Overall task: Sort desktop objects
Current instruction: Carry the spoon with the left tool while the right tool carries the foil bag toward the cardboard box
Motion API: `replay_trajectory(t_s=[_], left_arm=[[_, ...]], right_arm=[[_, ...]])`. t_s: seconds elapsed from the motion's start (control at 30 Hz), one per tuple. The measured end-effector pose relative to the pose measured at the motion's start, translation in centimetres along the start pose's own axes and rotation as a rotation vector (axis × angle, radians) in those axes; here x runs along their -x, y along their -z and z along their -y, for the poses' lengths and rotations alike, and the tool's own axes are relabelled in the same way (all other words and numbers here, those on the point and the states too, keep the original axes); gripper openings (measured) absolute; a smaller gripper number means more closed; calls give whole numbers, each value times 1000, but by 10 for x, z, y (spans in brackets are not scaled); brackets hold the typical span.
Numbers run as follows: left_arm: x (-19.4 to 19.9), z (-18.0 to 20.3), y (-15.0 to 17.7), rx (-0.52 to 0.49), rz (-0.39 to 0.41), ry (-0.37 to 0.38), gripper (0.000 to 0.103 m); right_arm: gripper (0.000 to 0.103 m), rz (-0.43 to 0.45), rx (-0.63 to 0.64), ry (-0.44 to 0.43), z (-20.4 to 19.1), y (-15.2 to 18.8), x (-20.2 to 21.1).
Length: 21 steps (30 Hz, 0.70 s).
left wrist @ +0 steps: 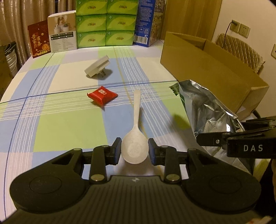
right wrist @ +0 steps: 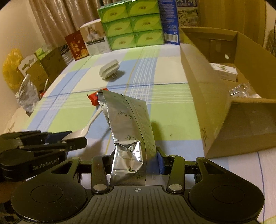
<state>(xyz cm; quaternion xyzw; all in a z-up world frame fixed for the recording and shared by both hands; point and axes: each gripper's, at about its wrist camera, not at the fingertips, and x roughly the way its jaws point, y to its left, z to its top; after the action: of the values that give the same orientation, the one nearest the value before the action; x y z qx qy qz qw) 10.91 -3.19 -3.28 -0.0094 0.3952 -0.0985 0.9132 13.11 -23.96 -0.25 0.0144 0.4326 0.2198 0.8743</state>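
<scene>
The right gripper (right wrist: 134, 162) holds the bag (right wrist: 127, 124); next, drop it in the box (right wrist: 195, 96) at 2 o'clock. The left gripper (left wrist: 134, 150) jaws sit narrow around the spoon (left wrist: 135, 137).

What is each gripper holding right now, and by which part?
The right gripper is shut on the silver foil bag, gripping its lower end. The left gripper has its jaws around the bowl of the white spoon, not closed on it.

A home room: checked tablecloth (left wrist: 69, 131), curtains (left wrist: 34, 10), stacked tissue packs (left wrist: 105, 22), wall sockets (left wrist: 241, 29).
</scene>
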Motion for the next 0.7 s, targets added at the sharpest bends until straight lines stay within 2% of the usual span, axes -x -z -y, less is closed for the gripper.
replay_trajectory(t_s=[0.23,0.7], left_arm=[[26,15,-1,27,23,-9,27],[73,56,8,58,73,39,27]], right_arm=[[40,39,-9,-2,-2,-1,27],[40,105,-61,7,13,9,88]])
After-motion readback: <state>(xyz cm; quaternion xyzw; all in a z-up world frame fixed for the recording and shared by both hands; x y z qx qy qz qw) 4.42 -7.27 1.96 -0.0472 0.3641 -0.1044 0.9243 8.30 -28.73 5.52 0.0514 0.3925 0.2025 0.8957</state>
